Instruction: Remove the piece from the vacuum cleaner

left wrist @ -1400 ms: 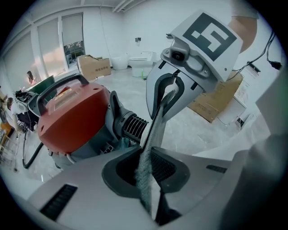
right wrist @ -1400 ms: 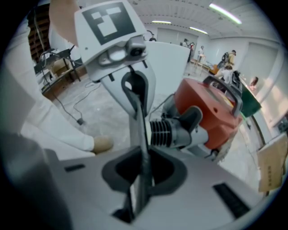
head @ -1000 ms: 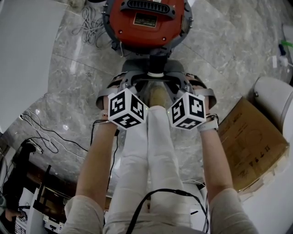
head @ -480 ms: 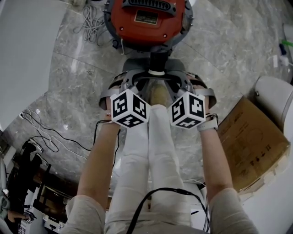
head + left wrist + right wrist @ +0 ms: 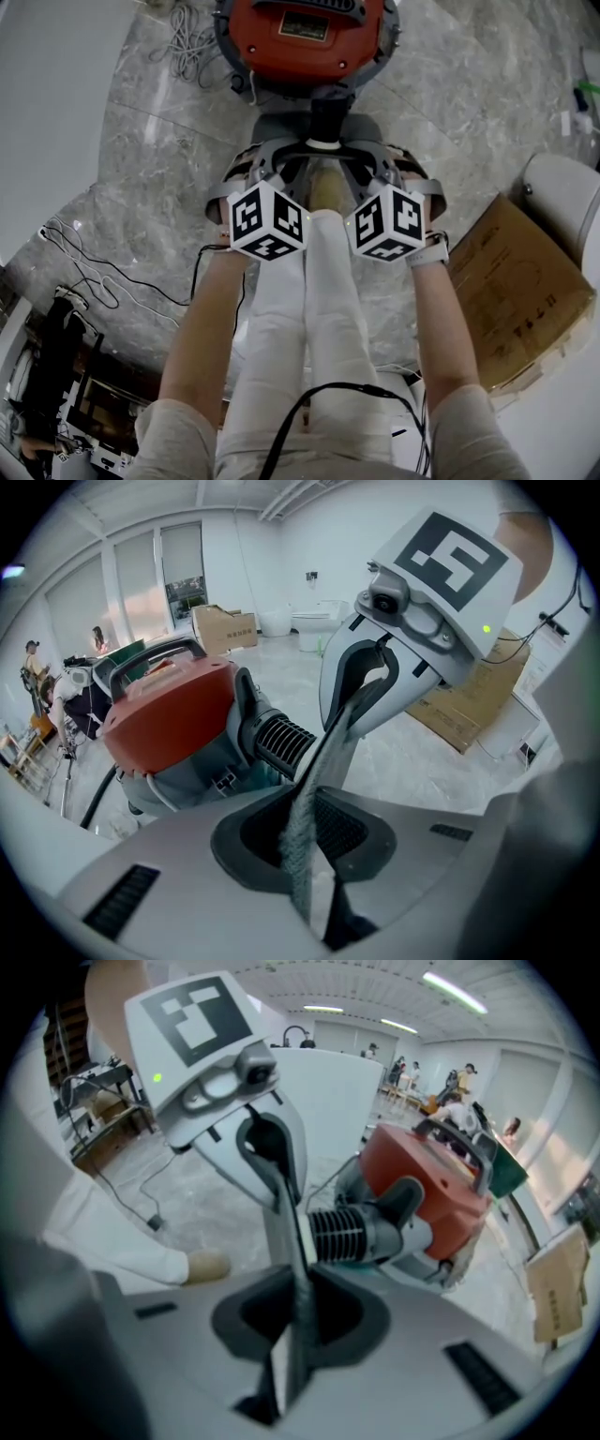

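Left tongs (image 5: 322,761): clenched, pads all but together, tips nipping the white rim of the ribbed black plastic hose connector (image 5: 352,1232) from the person's left.
Right tongs (image 5: 298,1251): clenched the same way on that white rim from the opposite side. Its tips meet the left tongs' tips nose to nose.
Marker cubes: one black-and-white cube (image 5: 265,222) rides on the left tongs and another (image 5: 386,223) on the right, side by side above the knees.
Connector: plugged into the front of the red-and-grey drum vacuum cleaner (image 5: 300,37), with its rimmed end pointing back toward the person.
Vacuum cleaner: stands on the grey marble floor (image 5: 141,169), just ahead of the person's feet.
Person: bare forearms reach forward on either side of legs in white trousers (image 5: 309,319).
Around: a flat brown cardboard box (image 5: 516,300) lies to the right, and a loose coil of white cable (image 5: 183,47) lies left of the vacuum cleaner.
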